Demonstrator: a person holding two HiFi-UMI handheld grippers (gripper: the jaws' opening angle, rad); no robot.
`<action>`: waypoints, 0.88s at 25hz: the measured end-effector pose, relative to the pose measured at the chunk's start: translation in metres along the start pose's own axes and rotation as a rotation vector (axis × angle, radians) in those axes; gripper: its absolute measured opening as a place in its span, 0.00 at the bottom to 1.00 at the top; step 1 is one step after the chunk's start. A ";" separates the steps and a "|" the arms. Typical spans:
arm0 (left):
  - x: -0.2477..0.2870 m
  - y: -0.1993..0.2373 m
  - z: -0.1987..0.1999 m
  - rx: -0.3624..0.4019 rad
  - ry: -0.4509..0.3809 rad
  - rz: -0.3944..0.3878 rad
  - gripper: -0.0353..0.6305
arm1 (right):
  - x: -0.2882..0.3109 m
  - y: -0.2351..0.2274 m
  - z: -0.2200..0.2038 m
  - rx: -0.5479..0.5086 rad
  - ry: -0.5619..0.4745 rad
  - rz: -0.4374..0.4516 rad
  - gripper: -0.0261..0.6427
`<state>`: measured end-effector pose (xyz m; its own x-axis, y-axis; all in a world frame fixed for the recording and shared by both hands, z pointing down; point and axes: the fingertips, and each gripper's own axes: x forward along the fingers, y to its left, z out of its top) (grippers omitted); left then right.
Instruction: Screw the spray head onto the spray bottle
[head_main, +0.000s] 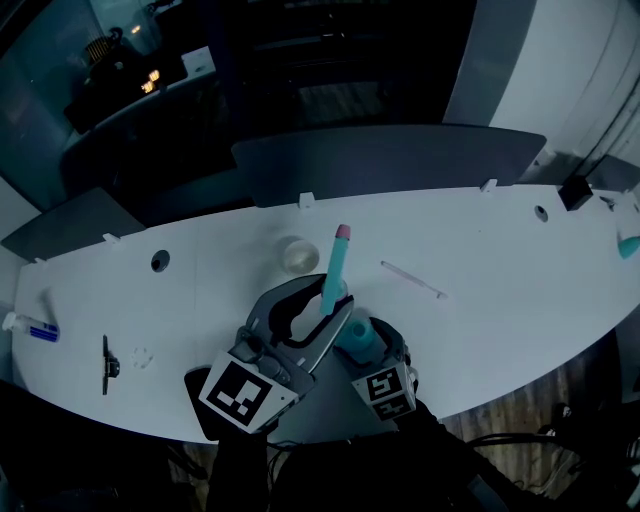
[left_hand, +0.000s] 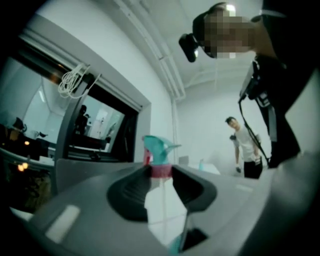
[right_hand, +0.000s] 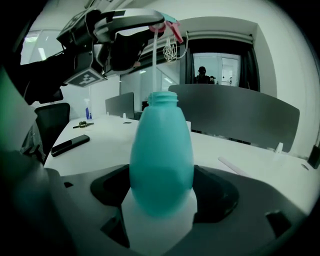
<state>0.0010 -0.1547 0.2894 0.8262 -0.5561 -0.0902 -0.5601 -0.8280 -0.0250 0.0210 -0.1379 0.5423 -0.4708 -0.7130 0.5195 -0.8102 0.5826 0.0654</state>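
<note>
Our right tongs (right_hand: 161, 195) clamp bottle (right_hand: 161, 150) upright, neck up, left tongs (left_hand: 161, 176) pinch spray head (left_hand: 157, 147) above, tube (right_hand: 157, 47) down.

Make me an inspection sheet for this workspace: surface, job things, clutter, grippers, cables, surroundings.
Surface: white curved table, dimly lit.
Job's things: teal spray bottle upright, neck open; spray head held higher than the neck, not yet on.
Clutter: clear round container, thin white stick, blue-labelled bottle, black tool, dark slab.
Grippers: left gripper shut on the spray head's pink collar; right gripper shut on the spray bottle.
Cables: white coil hanging by the window.
Surroundings: grey partition behind the table; person standing beyond.
</note>
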 end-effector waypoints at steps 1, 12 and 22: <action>0.000 -0.005 0.002 -0.013 -0.012 -0.009 0.25 | 0.001 0.002 0.000 -0.005 -0.002 0.004 0.58; -0.010 -0.038 0.001 -0.066 -0.036 -0.039 0.25 | -0.001 0.004 0.001 -0.026 -0.011 0.001 0.58; -0.001 -0.042 -0.042 -0.084 0.032 -0.013 0.25 | -0.004 0.007 0.000 -0.035 -0.024 0.005 0.58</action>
<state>0.0268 -0.1222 0.3321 0.8358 -0.5458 -0.0587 -0.5430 -0.8377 0.0575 0.0170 -0.1308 0.5407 -0.4836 -0.7186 0.4997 -0.7951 0.5993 0.0924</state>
